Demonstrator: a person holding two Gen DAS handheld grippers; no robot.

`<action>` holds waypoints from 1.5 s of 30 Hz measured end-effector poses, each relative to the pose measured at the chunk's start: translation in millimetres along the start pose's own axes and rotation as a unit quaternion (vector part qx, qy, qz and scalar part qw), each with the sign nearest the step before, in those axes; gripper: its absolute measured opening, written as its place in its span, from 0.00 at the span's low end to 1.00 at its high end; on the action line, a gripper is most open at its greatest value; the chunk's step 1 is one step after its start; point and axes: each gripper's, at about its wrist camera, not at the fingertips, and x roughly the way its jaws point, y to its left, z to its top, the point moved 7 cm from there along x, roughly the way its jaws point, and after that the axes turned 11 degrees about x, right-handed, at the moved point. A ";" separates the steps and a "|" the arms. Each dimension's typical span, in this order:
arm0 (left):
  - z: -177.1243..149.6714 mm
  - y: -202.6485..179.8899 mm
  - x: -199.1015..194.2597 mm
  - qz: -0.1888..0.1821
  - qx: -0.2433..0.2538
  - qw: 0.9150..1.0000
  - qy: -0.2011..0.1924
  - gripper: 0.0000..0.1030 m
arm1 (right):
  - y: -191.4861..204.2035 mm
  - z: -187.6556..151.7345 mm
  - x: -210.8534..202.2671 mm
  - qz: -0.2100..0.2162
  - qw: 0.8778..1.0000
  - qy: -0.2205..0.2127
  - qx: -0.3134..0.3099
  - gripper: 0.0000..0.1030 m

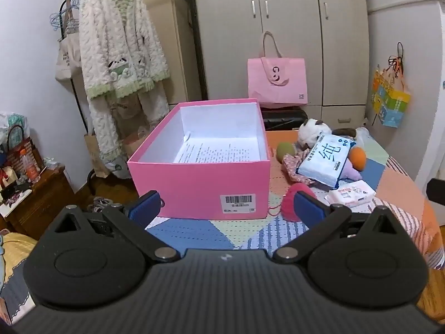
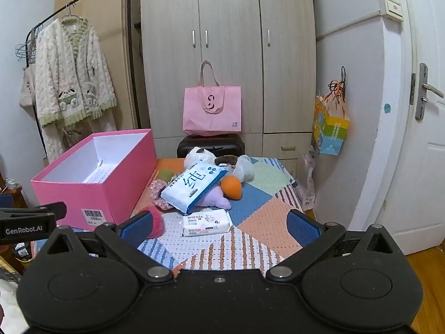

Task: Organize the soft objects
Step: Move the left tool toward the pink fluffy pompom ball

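An open pink box [image 1: 200, 186] [image 2: 91, 192] stands on the patchwork table with only printed paper on its floor. To its right lies a heap of soft things: a blue-and-white tissue pack [image 1: 324, 160] [image 2: 192, 188], an orange ball [image 1: 357, 158] [image 2: 231, 187], a green ball [image 1: 285, 151] [image 2: 166, 174], a lilac plush [image 2: 214, 198], a white-and-brown plush [image 1: 311, 130] [image 2: 197, 154] and a small wipes pack [image 1: 350, 193] [image 2: 207, 222]. A pink fuzzy thing [image 1: 294, 203] [image 2: 155, 222] sits nearest. My left gripper [image 1: 226, 204] is open before the box. My right gripper [image 2: 219, 226] is open, short of the wipes pack.
A pink tote bag [image 2: 212, 112] rests on a black case [image 2: 211, 146] behind the table, before a wardrobe. A fleece robe [image 1: 119, 55] hangs on a rack at the left. A colourful bag [image 2: 331, 128] hangs at the right, near a white door [image 2: 425, 139].
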 end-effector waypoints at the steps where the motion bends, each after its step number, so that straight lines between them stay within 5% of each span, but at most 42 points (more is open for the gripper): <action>1: -0.1 -0.8 -0.8 -0.002 0.001 1.000 -0.002 1.00 | -0.8 -0.6 -0.4 -0.001 1.000 0.001 0.000 1.00; 11: 0.0 -4.5 -7.1 -0.018 0.000 1.000 -0.006 1.00 | -14.1 0.8 1.8 -0.022 0.999 0.004 -0.027 1.00; 30: -8.3 -15.8 7.2 -0.055 -0.018 0.998 0.035 1.00 | -15.7 -3.6 4.0 0.020 0.999 0.021 -0.020 1.00; 36: -8.2 -13.1 7.3 -0.057 -0.020 0.998 0.035 1.00 | -8.0 -10.4 0.1 0.072 0.997 0.038 -0.011 1.00; 45: -7.2 -8.7 4.7 -0.054 -0.021 0.998 0.031 1.00 | -2.6 -14.9 -4.6 0.060 0.998 0.030 -0.018 1.00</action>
